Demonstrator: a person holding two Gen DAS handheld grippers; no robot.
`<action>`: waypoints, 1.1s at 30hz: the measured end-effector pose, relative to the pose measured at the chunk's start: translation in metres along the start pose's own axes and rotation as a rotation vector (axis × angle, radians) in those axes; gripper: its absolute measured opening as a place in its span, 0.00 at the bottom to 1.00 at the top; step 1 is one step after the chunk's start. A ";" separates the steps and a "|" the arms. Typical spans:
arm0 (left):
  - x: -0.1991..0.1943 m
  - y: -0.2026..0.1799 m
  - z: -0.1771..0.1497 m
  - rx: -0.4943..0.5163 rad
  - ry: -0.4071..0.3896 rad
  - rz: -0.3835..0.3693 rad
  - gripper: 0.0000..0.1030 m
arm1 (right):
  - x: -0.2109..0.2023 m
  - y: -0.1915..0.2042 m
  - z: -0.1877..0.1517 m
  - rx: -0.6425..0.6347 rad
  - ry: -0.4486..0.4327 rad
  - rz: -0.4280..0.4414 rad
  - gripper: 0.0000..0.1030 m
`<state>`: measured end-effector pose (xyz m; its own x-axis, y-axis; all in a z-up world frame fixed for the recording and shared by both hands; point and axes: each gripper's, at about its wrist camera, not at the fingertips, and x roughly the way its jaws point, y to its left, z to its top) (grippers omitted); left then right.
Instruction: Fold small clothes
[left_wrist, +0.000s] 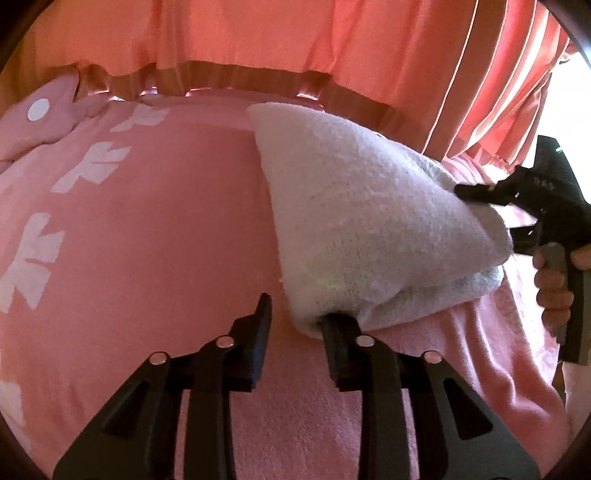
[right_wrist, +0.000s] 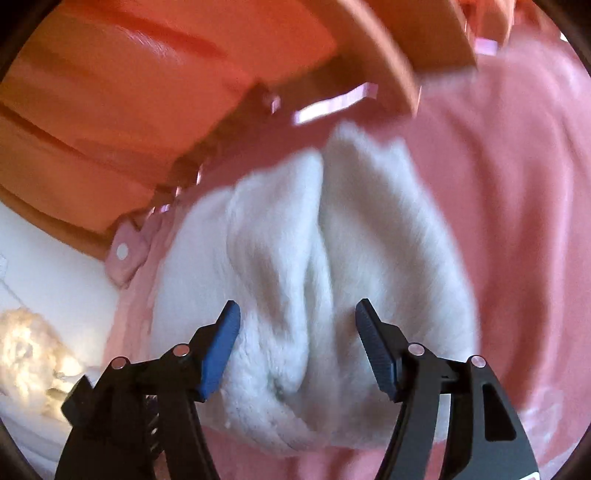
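Note:
A white fuzzy cloth (left_wrist: 369, 221) lies folded into a thick wedge on the pink bedspread (left_wrist: 155, 229). My left gripper (left_wrist: 297, 314) is at its near corner. Its jaws stand apart with bare bedspread between them, and the right fingertip (left_wrist: 334, 328) is tucked under the cloth's edge. My right gripper (left_wrist: 484, 214) reaches in from the right, one finger above the cloth's far corner and one below it. In the blurred right wrist view, the right gripper (right_wrist: 297, 325) is wide open, with the cloth (right_wrist: 332, 258) bulging between its blue pads (right_wrist: 221, 343).
The bedspread carries white flower prints (left_wrist: 92, 166). A pink pillow (left_wrist: 40, 114) with a white dot lies at the back left. Orange curtains (left_wrist: 295, 37) and a wooden frame (left_wrist: 229, 77) close off the far side. A person's hand (left_wrist: 554, 280) grips the right handle. A cream fluffy object (right_wrist: 33, 354) lies off the bed.

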<state>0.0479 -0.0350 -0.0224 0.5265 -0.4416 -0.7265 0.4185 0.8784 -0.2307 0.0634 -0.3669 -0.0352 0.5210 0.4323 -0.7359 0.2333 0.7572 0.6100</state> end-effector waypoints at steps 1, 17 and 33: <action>0.000 0.000 0.000 -0.005 -0.003 0.003 0.30 | 0.009 0.003 -0.001 -0.015 -0.001 -0.016 0.65; -0.002 -0.011 0.001 0.027 -0.023 -0.086 0.34 | -0.005 -0.007 -0.011 -0.153 -0.103 -0.289 0.20; -0.069 -0.036 0.040 0.021 -0.157 -0.129 0.59 | -0.082 0.048 -0.028 -0.267 -0.270 -0.234 0.31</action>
<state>0.0264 -0.0434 0.0622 0.5753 -0.5750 -0.5818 0.5045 0.8093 -0.3010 0.0090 -0.3523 0.0465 0.6836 0.1180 -0.7203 0.1686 0.9346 0.3132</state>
